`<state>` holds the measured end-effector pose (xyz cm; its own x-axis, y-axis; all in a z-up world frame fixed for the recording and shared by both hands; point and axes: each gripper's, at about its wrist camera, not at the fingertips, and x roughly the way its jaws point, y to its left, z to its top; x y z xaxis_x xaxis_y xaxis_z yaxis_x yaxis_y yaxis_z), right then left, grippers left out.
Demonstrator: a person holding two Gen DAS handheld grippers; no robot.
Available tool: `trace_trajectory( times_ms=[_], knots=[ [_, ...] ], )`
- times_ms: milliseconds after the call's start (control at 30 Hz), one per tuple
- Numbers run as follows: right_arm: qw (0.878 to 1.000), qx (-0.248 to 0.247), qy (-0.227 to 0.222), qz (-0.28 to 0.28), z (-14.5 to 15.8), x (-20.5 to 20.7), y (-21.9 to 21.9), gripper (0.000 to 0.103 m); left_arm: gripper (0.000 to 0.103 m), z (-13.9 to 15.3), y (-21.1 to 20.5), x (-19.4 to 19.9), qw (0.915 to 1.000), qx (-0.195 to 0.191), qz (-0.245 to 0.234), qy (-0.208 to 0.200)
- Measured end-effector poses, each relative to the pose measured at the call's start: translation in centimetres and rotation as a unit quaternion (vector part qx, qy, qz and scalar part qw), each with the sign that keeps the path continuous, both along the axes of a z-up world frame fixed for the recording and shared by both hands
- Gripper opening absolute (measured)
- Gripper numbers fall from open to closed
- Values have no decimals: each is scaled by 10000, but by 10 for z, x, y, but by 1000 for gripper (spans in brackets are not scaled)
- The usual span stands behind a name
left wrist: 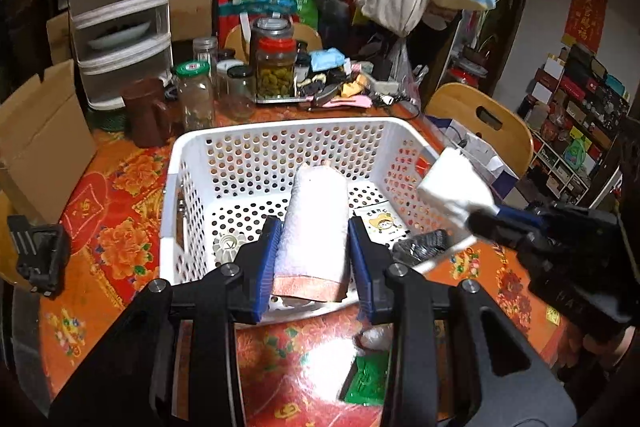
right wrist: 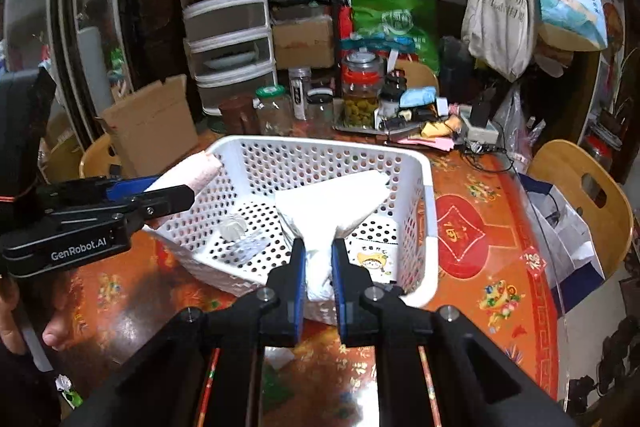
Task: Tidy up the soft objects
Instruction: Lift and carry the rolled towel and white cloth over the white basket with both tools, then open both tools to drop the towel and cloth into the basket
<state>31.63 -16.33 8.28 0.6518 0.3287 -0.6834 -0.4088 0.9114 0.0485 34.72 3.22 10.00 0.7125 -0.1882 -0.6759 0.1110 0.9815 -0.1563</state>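
In the left wrist view the left gripper (left wrist: 314,263) clamps a rolled towel (left wrist: 316,223) between its blue pads, low in the frame's centre, the roll jutting forward over the white basket (left wrist: 280,139). In the right wrist view the right gripper (right wrist: 318,277) pinches a white folded cloth (right wrist: 332,203) at the bottom centre, its loose end fanning out above the basket's floor

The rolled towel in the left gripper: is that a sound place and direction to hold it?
Probably yes. The left gripper clamps the rolled towel across its width near the orange-banded end, coming in along the roll's axis. Squeezing the sides should keep the layers wound; the far end juts over the basket unsupported, so a grip nearer the middle might balance better.
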Motion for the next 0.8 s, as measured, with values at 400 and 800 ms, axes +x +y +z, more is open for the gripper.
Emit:
trace_trajectory(
  times_ms=[400, 800],
  knots=[
    [9984, -167, 540, -76, -27, 55, 17, 11, 32, -39, -1, 73, 9977, 91, 129, 660],
    [9973, -253, 674, -105, -44, 74, 21, 11, 32, -61, 2, 98, 9966, 169, 258, 768]
  ],
)
